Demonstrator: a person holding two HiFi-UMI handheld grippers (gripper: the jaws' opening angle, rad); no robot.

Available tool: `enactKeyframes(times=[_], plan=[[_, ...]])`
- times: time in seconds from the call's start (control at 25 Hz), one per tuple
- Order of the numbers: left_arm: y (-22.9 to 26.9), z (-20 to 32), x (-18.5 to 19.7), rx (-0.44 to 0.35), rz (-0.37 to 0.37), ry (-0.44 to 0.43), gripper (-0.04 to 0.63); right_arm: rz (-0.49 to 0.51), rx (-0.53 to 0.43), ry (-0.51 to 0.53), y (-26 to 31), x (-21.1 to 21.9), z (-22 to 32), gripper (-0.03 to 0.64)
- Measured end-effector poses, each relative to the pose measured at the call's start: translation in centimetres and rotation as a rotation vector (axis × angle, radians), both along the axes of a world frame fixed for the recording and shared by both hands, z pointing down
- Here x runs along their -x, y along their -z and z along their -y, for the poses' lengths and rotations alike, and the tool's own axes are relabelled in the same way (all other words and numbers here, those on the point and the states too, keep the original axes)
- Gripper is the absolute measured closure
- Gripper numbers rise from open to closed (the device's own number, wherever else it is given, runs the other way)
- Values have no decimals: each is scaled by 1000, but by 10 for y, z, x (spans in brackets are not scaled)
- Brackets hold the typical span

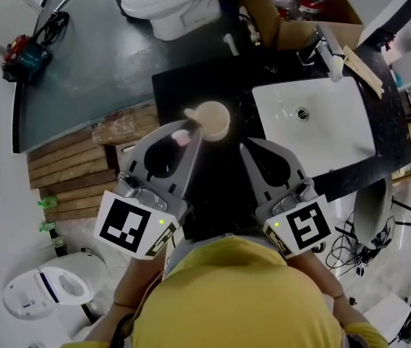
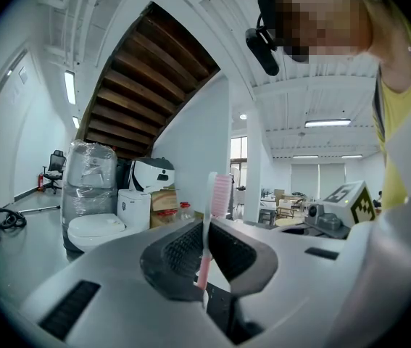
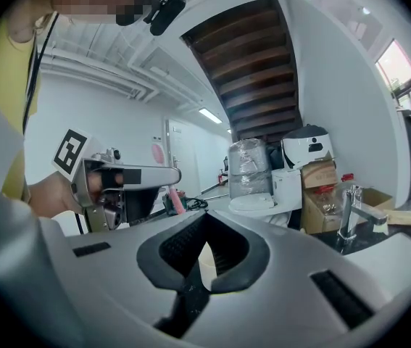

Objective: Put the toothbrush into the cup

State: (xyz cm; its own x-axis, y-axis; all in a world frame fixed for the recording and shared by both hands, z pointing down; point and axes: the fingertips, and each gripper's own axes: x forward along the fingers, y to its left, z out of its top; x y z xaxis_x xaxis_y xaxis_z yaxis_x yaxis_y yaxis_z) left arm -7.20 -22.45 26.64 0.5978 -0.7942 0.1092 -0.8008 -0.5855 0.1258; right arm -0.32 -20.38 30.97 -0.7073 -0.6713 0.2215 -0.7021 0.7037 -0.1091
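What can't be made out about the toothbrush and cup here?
- Head view: the toothbrush handle is hidden under the left gripper jaws; only its pink head shows.
- Right gripper view: the cup is just a sliver behind the right gripper and its shut jaws.
- Left gripper view: the cup is out of frame.
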Motion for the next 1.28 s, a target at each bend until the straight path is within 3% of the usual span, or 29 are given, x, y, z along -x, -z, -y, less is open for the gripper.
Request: enactKeyframes(times=[0.56, 1.28], plan=[[-19, 35, 0, 53, 7, -42, 563, -7, 46, -9, -17, 12, 21, 601], [-82, 63, -5, 203, -2, -80, 563, -24, 134, -12, -56, 20, 43, 601]])
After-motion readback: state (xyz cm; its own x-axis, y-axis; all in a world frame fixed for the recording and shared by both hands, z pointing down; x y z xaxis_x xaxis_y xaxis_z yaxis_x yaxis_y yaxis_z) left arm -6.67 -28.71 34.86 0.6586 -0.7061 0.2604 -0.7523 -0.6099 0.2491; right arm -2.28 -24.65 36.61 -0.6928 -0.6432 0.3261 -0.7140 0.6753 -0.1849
